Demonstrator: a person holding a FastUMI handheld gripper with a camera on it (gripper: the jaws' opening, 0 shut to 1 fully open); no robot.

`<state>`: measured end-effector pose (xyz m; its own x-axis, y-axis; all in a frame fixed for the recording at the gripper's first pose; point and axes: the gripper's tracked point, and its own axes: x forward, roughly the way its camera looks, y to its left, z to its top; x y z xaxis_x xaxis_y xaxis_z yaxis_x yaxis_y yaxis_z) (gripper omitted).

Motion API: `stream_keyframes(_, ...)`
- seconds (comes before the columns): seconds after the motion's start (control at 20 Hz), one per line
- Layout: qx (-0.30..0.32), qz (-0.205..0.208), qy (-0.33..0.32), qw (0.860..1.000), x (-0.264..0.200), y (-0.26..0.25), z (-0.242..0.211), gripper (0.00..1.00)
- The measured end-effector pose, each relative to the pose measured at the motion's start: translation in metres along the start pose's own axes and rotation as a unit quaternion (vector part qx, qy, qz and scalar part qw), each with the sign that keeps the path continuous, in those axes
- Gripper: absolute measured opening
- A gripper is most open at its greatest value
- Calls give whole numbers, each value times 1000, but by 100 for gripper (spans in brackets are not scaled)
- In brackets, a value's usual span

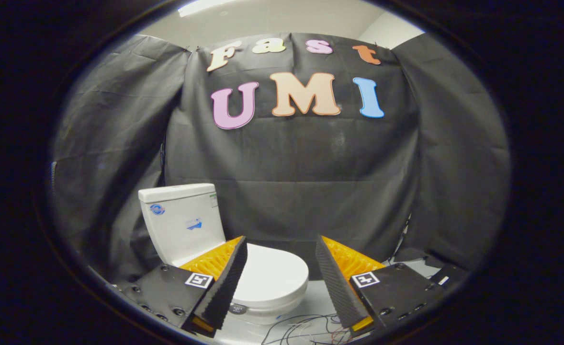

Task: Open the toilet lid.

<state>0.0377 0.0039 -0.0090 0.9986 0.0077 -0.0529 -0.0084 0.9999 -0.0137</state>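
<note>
Sitting in the lower left-centre of the frame, the toilet [224,254] is a white glazed unit, glossy and smooth, seen slightly from above. Its lid [275,278] lies flat and closed on the bowl, a rounded oval with a soft sheen and a thick rounded front edge; the near left part of it is covered by the left finger. A small dark round mark sits on the front of the bowl just below the lid's edge. Behind the lid stands the cistern [184,223], a boxy tank with rounded corners and a flat overhanging cover, carrying small blue stickers on its front face. The gripper [281,282] is spread open, holding nothing: its two fingers [224,282] rise from the bottom of the frame with a wide gap between them, the lid showing in that gap and beyond the tips, apart from both. The inner faces of the fingers are ribbed, with a sawtooth texture; the flat plates at their bases carry screws and one square printed marker each. A loose tangle of thin wires [306,330] lies on the pale floor [318,297] at bottom centre, between the fingers and just in front of the bowl. Creased black cloth [310,182] hangs behind and to both sides as the booth's wall.
</note>
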Motion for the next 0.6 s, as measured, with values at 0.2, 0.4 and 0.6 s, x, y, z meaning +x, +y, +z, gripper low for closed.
stream_keyframes(0.2, -6, 3, -4, 1000, 9, 2, 3, 89)
stream_keyframes(0.4, -18, 18, -18, 1000, 19, 13, 12, 89)
stream_keyframes(0.6, -17, 40, -34, 998, 39, 30, 25, 89)
